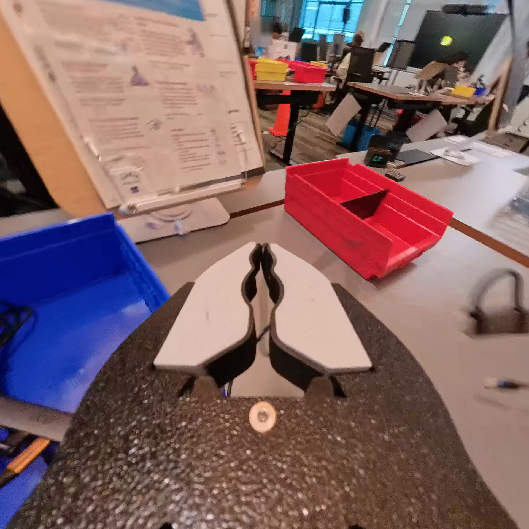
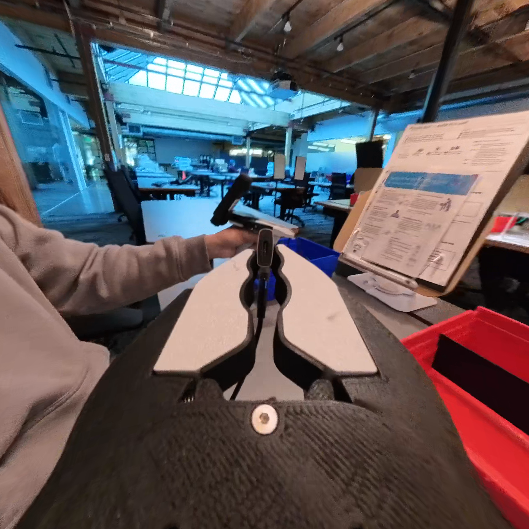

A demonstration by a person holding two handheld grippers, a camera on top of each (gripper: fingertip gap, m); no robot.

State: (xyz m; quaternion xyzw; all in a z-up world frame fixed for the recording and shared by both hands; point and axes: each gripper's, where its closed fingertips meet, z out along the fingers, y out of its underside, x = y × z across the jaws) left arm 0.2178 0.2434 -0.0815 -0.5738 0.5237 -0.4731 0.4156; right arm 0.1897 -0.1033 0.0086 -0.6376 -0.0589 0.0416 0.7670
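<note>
My right gripper (image 2: 264, 253) is shut on a black cable plug (image 2: 264, 246) that stands upright between its fingertips; the black cable (image 2: 260, 312) hangs down through the gap. My left gripper (image 1: 262, 246) is shut, tips touching, above the grey table between a blue bin (image 1: 71, 300) and a red bin (image 1: 363, 226). A thin black cable (image 1: 262, 333) shows under its fingers; I cannot tell whether it is pinched. In the right wrist view a hand (image 2: 229, 240) holds the left gripper (image 2: 282, 229) over the blue bin (image 2: 312, 252).
The red bin has a black divider (image 1: 363, 204) and shows at the right of the right wrist view (image 2: 472, 386). A document stand (image 1: 148, 100) (image 2: 429, 200) stands behind the bins. A blurred grey padlock-like thing (image 1: 501, 309) and a small pen-like item (image 1: 501, 383) lie at the right. Across from one pair of fingers to the other is roughly 35 cm.
</note>
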